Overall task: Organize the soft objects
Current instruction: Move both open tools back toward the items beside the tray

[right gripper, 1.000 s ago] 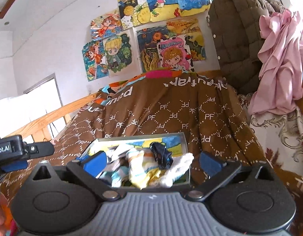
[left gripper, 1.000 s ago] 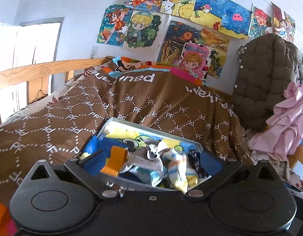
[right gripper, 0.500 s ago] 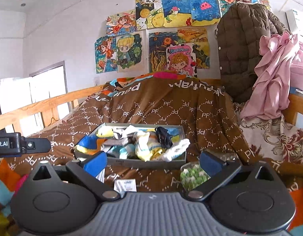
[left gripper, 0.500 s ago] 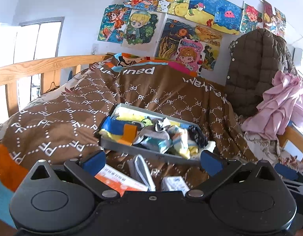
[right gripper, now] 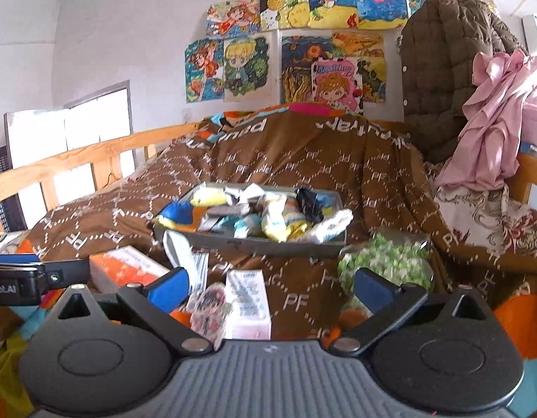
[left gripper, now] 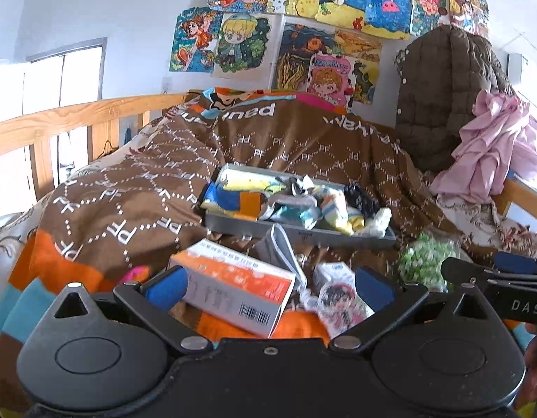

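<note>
A shallow grey tray (left gripper: pixel 296 235) (right gripper: pixel 254 244) sits on the brown bedspread, heaped with several rolled socks: yellow, blue-and-orange, striped, black and white. My left gripper (left gripper: pixel 270 287) hangs open well in front of the tray, above an orange-and-white box (left gripper: pixel 233 291) and a small white packet (left gripper: pixel 332 278). My right gripper (right gripper: pixel 273 287) is open too, level with it, over a white carton (right gripper: pixel 247 299). Neither holds anything. A grey-and-white sock or pouch (left gripper: pixel 280 249) (right gripper: pixel 183 256) leans against the tray's front wall.
A clear bag of green-and-white pieces (right gripper: pixel 385 261) (left gripper: pixel 425 257) lies right of the tray's front. A wooden bed rail (left gripper: pixel 77 122) runs along the left. A brown quilted jacket (right gripper: pixel 442 69) and pink garment (right gripper: pixel 494 118) hang at the right. Drawings cover the wall.
Both grippers have pulled back from the tray, which now looks smaller and farther. The boxes, packet and green bag in front of it have come into view.
</note>
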{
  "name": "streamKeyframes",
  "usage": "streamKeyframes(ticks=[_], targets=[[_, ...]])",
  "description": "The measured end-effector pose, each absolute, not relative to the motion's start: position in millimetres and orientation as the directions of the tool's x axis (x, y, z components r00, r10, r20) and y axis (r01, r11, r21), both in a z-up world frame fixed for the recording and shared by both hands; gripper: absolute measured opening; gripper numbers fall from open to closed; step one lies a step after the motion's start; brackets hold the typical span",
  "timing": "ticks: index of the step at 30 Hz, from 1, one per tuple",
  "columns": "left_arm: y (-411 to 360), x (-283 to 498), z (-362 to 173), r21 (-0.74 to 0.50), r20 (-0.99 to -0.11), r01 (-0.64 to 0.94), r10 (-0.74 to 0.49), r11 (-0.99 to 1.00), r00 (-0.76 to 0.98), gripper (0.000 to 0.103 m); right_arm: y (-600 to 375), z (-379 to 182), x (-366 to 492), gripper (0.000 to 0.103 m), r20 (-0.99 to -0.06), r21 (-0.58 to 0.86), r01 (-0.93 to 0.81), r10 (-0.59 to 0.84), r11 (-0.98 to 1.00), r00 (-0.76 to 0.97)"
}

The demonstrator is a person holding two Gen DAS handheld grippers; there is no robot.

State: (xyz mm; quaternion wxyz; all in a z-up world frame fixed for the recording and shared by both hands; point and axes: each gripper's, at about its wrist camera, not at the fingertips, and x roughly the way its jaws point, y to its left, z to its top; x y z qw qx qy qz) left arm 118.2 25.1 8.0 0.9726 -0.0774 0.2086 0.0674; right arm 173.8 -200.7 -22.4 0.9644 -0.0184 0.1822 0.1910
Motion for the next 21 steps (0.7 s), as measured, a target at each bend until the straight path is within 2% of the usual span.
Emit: streamKeyframes(ticks=[6, 12, 21], targets=[[26, 110, -9, -0.098, -0.443, -0.154, 0.096, 0.983, 0.891, 0.102, -191, -36, 158, 0.103, -0.416, 0.001, -0.404, 0.368, 0.915, 0.832], [28, 103, -18, -0.068, -0.456, -0.149, 0.102, 0.986, 0.884, 0.102, -174, -41, 150, 0.103, -0.431, -0.065, -0.458, 0.389, 0.887, 0.814], [31, 100, -30, -0.031, -0.486, -0.165, 0.130, 0.986, 0.864, 0.102, -167, -48, 156, 0.103, -0.471, -0.059, -0.493, 0.411, 0.868, 0.781]])
